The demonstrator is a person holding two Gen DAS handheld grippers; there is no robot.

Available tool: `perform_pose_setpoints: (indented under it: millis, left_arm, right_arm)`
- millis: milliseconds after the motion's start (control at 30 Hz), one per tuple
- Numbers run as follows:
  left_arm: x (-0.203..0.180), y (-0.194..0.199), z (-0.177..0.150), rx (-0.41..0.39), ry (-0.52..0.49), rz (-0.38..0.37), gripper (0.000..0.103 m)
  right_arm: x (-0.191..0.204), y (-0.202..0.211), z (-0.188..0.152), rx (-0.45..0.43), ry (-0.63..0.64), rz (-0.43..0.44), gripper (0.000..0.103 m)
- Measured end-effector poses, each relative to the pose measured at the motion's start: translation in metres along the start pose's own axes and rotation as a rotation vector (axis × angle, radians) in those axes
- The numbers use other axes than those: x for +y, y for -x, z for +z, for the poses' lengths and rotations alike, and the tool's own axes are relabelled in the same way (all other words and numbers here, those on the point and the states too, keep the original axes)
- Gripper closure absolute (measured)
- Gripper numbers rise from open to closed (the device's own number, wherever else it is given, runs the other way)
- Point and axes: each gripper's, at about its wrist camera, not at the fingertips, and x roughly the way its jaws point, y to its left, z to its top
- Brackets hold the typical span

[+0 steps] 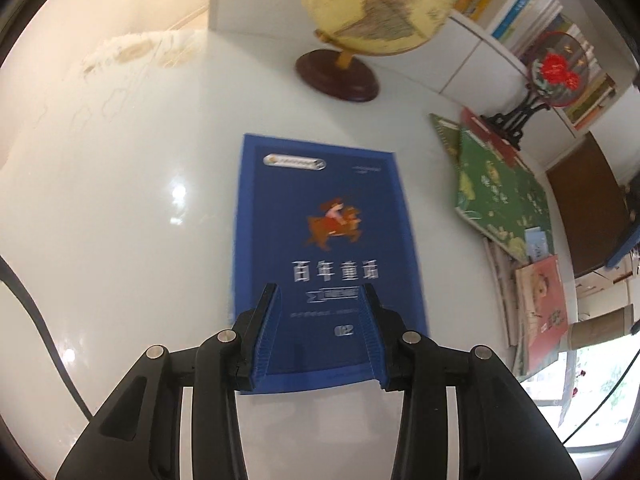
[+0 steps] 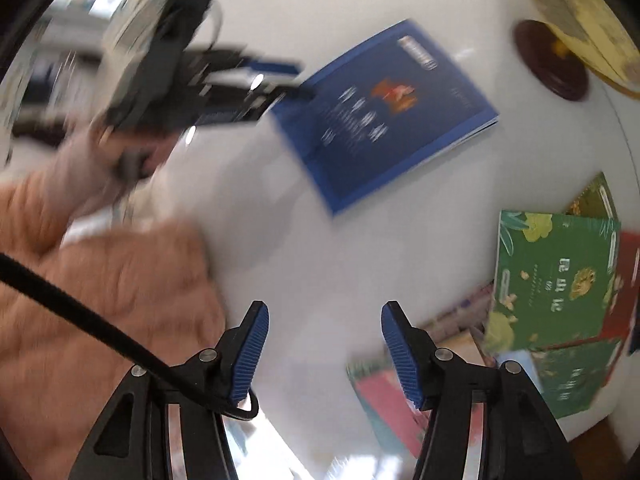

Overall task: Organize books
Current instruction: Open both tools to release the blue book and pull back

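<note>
A blue book with a white title lies flat on the white table. My left gripper hovers over its near end, jaws apart, with the cover showing between the pads. In the right wrist view the same book lies at an angle, and the left gripper reaches its corner from the upper left, blurred. My right gripper stands open over bare table with nothing between its fingers. A green book tops a loose pile at the right.
A globe on a dark round base stands behind the blue book. A red fan ornament and a bookshelf are at the back right. The green book overlaps a pink book. An orange sleeve fills the left.
</note>
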Motion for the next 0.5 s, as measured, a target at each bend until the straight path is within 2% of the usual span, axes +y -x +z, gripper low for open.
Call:
perform_pose_setpoints:
  millis: [33,67,167,233,267,333,400,500]
  left_arm:
    - [-0.004,0.003,0.000,-0.008,0.004,-0.016,0.066]
    - [-0.007,0.005,0.001,-0.024,0.013,-0.034,0.066]
    - [-0.020,0.019,0.001,-0.112,0.091,-0.089,0.066]
    - [-0.030,0.023,0.004,-0.149,0.169,-0.093,0.066]
    - [-0.035,0.022,0.004,-0.153,0.209,-0.124,0.066]
    - [-0.045,0.021,0.005,-0.150,0.272,-0.205,0.066]
    - [-0.059,0.020,0.004,-0.158,0.308,-0.213,0.066]
    - [-0.078,0.018,-0.001,-0.175,0.340,-0.245,0.066]
  right_arm:
    - [0.000,0.006,-0.006,0.032,0.028,0.001,0.046]
    - [-0.004,0.019,-0.010,0.021,0.040,-0.014,0.046]
    - [-0.040,0.056,-0.015,-0.140,-0.119,0.071,0.046]
    - [-0.050,0.072,-0.010,-0.273,-0.175,0.044,0.044]
    - [-0.053,0.074,-0.012,-0.320,-0.208,0.052,0.044]
    - [-0.051,0.070,-0.010,-0.388,-0.252,0.070,0.044]
    - [-0.050,0.067,-0.011,-0.459,-0.296,0.043,0.044]
    - [-0.055,0.065,-0.018,-0.548,-0.400,0.060,0.044]
